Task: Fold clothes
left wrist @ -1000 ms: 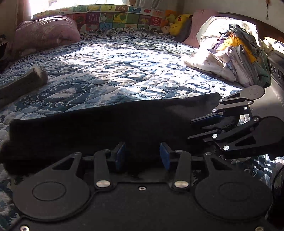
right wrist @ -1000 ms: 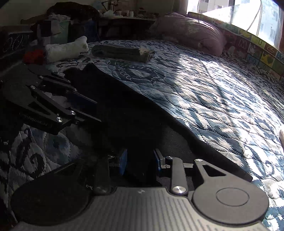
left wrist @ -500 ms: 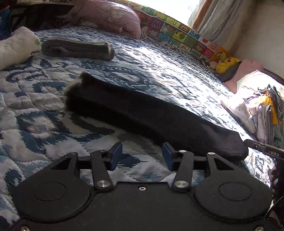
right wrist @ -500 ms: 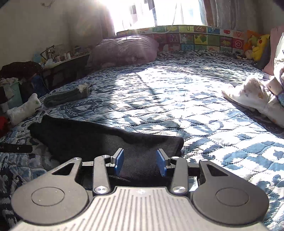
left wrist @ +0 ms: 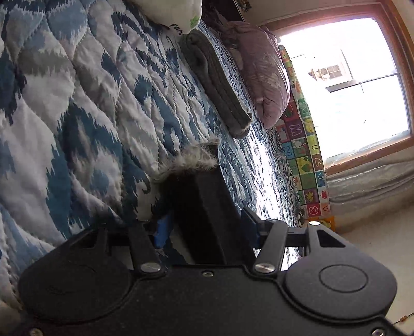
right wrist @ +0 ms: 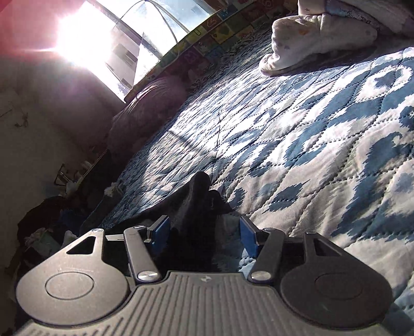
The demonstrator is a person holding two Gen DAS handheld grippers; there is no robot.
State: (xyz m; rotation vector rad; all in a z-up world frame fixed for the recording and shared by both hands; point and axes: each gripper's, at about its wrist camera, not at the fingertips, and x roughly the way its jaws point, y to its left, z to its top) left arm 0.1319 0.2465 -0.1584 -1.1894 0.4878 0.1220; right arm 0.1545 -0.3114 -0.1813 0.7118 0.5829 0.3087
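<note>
- The black garment (left wrist: 204, 206) runs back between the blue pads of the left gripper (left wrist: 205, 230) and disappears under the gripper body at 6 o'clock, so its near end is hidden; the jaws stand wide apart, released, with the cloth between them and not pinched.
- Its far end, fringed with pale fluff (left wrist: 191, 160), lies on the blue and white quilt (left wrist: 77, 103) toward 12 o'clock of the left gripper.
- In the right wrist view a bunched dark end (right wrist: 199, 206) of the garment sits between the parted pads of the right gripper (right wrist: 204, 235); the jaws are spread and not clamped, and the cloth's lower part is lost in shadow beneath the housing.
- Glare from the window (right wrist: 85, 44) at 11 o'clock washes out that corner, and the clutter at 8 o'clock is too dark to make out.
- A folded grey garment (left wrist: 217, 80) lies on the quilt beyond the fluff, beside a mauve pillow (left wrist: 264, 75).
- A white pillow (left wrist: 176, 13) is cut off at the top edge.
- A pale bundle of clothes (right wrist: 318, 38) rests at 1 o'clock in the right wrist view.
- A colourful letter mat (left wrist: 302, 144) lines the bed's window side.
</note>
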